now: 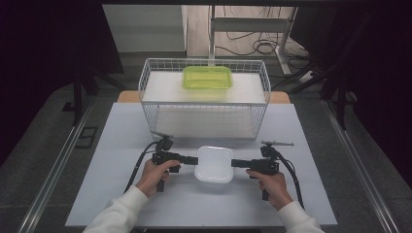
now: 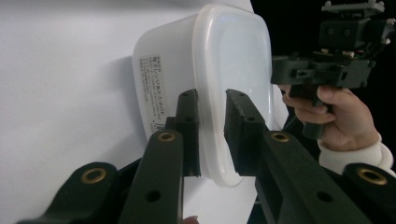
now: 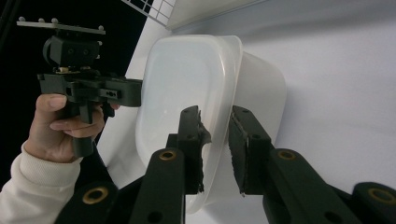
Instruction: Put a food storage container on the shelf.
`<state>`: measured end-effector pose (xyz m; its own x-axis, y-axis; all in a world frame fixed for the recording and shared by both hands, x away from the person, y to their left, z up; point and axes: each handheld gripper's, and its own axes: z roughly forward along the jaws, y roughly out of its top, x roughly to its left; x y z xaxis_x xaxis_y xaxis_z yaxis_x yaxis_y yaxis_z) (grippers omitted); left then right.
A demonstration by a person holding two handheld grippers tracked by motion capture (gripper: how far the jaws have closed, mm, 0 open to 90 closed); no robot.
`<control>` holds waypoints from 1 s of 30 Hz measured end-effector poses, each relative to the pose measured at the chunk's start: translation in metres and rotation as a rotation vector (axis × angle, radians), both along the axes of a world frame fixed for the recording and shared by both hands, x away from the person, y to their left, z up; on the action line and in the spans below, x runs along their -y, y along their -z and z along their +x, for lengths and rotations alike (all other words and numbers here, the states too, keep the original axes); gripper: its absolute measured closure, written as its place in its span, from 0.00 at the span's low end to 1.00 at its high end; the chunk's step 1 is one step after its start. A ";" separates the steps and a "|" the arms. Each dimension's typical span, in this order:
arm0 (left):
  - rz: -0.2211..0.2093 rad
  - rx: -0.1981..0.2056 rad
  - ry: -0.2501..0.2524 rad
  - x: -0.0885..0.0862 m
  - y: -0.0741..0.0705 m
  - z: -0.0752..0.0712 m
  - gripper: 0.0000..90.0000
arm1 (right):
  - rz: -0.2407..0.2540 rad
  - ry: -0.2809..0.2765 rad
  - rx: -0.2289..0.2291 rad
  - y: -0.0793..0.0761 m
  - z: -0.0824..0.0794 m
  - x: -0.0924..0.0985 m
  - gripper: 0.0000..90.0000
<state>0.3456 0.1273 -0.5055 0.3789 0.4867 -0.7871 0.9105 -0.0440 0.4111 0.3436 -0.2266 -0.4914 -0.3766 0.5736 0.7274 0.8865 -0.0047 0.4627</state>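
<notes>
A white lidded plastic container (image 1: 214, 164) lies on the pale table (image 1: 121, 141) between my two grippers. My left gripper (image 1: 194, 160) reaches in from the left and straddles the container's rim (image 2: 212, 100); a strip of white plastic (image 2: 233, 56) shows between its pads, so the jaws stand narrowly open around it. From the right, my right gripper (image 1: 234, 163) straddles the opposite rim (image 3: 215, 112) in the same way, its pads close to the container (image 3: 177, 79) without clearly pressing on it. Each gripper view also shows the other hand and its gripper farther off.
A white wire basket (image 1: 145, 85) stands at the back of the table, with a green translucent container (image 1: 207, 76) on its upper shelf. The basket's front lies just beyond the white container. Dark floor and cables lie beyond the table.
</notes>
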 end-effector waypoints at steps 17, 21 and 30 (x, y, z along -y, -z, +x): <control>0.020 0.091 0.001 0.001 -0.011 -0.007 0.89 | -0.029 -0.032 0.108 -0.012 -0.003 0.000 0.87; 0.020 0.109 0.002 0.001 -0.015 -0.009 0.89 | -0.027 -0.040 0.132 -0.015 -0.003 0.001 0.87; 0.017 0.133 -0.001 0.000 -0.020 -0.010 0.89 | -0.021 -0.054 0.170 -0.023 -0.005 0.001 0.87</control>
<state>0.3361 0.1274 -0.4854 0.4785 0.5005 -0.7215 0.8482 -0.0511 0.5271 0.3384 -0.2275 -0.4681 -0.5238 0.5638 0.6386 0.7943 0.0525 0.6052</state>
